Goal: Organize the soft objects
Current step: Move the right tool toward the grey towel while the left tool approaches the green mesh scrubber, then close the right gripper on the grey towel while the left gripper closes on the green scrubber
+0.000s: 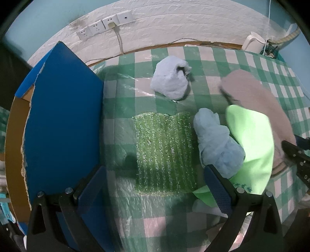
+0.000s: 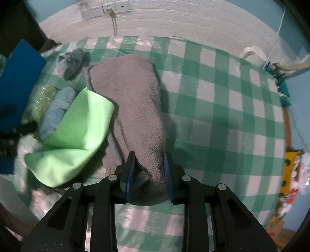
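Honestly, the right gripper (image 2: 149,164) is clamped on the grey fleecy folded towel's (image 2: 135,100) near end; it's floppy, so it'll sag. Left gripper (image 1: 155,186) hangs wide apart, empty.

Two wrist fisheyes, both low over the green-and-white checked bench (image 1: 193,56), facing the white brick-pattern wall (image 1: 174,25).

The left view looks past its hand-held gripper (image 1: 155,186), blue cardboard box (image 1: 64,116) at 9 o'clock. The right view sits close behind the grey plush towel (image 2: 135,100). Both share the bright green cloth (image 1: 251,145), towel, and wall sockets (image 2: 105,8) at 12 o'clock.
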The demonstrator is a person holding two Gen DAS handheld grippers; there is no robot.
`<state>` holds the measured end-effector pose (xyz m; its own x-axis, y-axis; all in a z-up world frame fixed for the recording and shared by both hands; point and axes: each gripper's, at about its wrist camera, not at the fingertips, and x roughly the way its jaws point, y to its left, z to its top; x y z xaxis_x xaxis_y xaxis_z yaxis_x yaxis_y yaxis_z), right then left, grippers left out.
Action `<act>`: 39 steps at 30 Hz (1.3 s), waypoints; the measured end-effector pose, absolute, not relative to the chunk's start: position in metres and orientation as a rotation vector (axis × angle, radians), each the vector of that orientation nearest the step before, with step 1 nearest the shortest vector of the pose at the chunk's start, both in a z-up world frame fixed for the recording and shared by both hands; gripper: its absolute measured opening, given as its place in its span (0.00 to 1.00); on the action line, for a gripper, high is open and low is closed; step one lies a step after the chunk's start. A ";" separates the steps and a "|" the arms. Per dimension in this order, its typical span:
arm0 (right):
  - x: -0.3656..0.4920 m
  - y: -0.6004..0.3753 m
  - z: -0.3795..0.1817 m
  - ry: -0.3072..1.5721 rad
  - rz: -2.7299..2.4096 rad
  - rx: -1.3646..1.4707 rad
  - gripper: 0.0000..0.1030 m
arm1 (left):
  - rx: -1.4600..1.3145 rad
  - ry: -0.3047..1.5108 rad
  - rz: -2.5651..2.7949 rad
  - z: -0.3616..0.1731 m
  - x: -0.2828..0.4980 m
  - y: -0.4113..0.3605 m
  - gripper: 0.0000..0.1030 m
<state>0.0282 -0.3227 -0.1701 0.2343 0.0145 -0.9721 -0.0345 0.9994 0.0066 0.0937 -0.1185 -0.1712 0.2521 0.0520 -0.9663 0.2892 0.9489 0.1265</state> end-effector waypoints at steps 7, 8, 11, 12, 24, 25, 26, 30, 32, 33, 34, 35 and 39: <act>0.024 -0.344 -0.161 1.319 -0.052 -0.005 0.35 | 0.344 1.323 -0.151 -0.183 0.102 -0.121 0.98; 0.025 -0.344 -0.158 1.305 -0.050 0.000 0.44 | 0.343 1.328 -0.148 -0.184 0.105 -0.121 0.98; 0.027 -0.340 -0.147 1.264 -0.038 0.007 0.73 | 0.344 1.337 -0.146 -0.189 0.112 -0.122 0.98; 0.028 -0.338 -0.146 1.247 -0.033 0.006 0.73 | 0.344 1.339 -0.146 -0.191 0.113 -0.124 0.98; 0.035 -0.322 -0.174 1.291 0.032 -0.075 0.74 | 0.363 1.353 -0.158 -0.209 0.124 -0.125 0.98; 0.036 -0.321 -0.177 1.299 0.039 -0.077 0.74 | 0.367 1.350 -0.158 -0.210 0.125 -0.125 0.98; 0.036 -0.320 -0.179 1.308 0.044 -0.081 0.74 | 0.371 1.346 -0.161 -0.210 0.124 -0.125 0.98; 0.037 -0.315 -0.190 1.331 0.054 -0.115 0.74 | 0.356 1.332 -0.165 -0.209 0.118 -0.129 0.92; 0.037 -0.315 -0.193 1.335 0.053 -0.121 0.74 | 0.355 1.319 -0.170 -0.206 0.117 -0.130 0.86; 0.037 -0.316 -0.194 1.337 0.056 -0.117 0.74 | 0.358 1.311 -0.170 -0.205 0.117 -0.130 0.81; 0.037 -0.317 -0.196 1.340 0.058 -0.109 0.74 | 0.361 1.305 -0.170 -0.206 0.118 -0.130 0.76; 0.038 -0.318 -0.197 1.344 0.058 -0.099 0.74 | 0.369 1.296 -0.167 -0.204 0.112 -0.129 0.74; 0.036 -0.322 -0.200 1.347 0.072 -0.057 0.67 | 0.381 1.281 -0.182 -0.201 0.106 -0.134 0.46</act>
<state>0.0359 -0.3220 -0.2004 0.2207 0.0190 -0.9751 -0.0845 0.9964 0.0003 0.1059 -0.1343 -0.2012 0.2826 0.0774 -0.9561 0.3409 0.9236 0.1755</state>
